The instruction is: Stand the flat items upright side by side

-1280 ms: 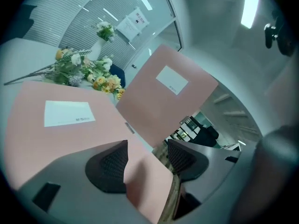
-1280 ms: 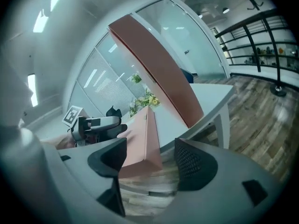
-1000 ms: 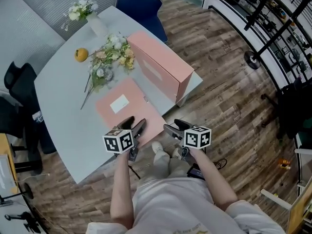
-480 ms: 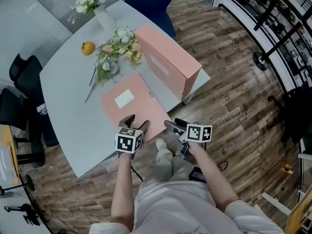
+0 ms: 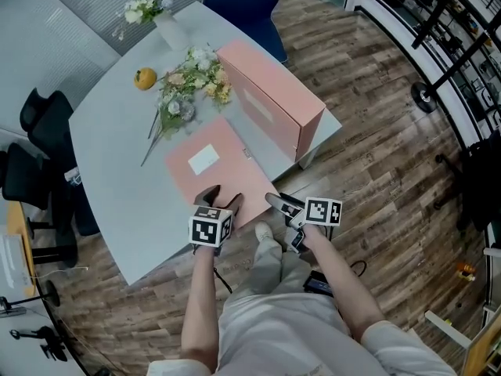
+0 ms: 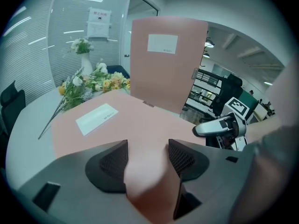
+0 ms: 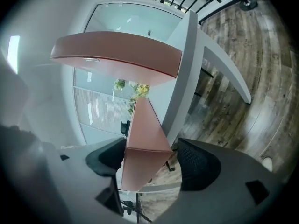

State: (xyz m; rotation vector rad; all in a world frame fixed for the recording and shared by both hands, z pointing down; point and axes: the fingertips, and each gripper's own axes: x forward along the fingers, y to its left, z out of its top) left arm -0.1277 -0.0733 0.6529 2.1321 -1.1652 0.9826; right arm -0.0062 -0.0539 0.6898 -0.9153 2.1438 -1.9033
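The left gripper [image 6: 147, 148] has its jaws apart astride the near edge of the flat folder [image 5: 215, 167]. It looks unclamped, though the blur close to the pads leaves that unsure. The right gripper [image 7: 152, 155] is released too: its jaws have just been opening, and the folder's corner sits between them, close to one pad with a gap at the other.

The flat folder lies mid-frame in the head view, at the near edge of the table [image 5: 117, 155]. The upright folder [image 5: 270, 104] stands just beside it, toward the upper right.

To lift well, I would seat both pairs of pads deep on the near edge and close them together. Then I would swing that edge up evenly, pivoting on the far edge. That way the folder should rise parallel to the upright one without knocking it or sweeping the flowers [image 5: 184, 92] at upper left.
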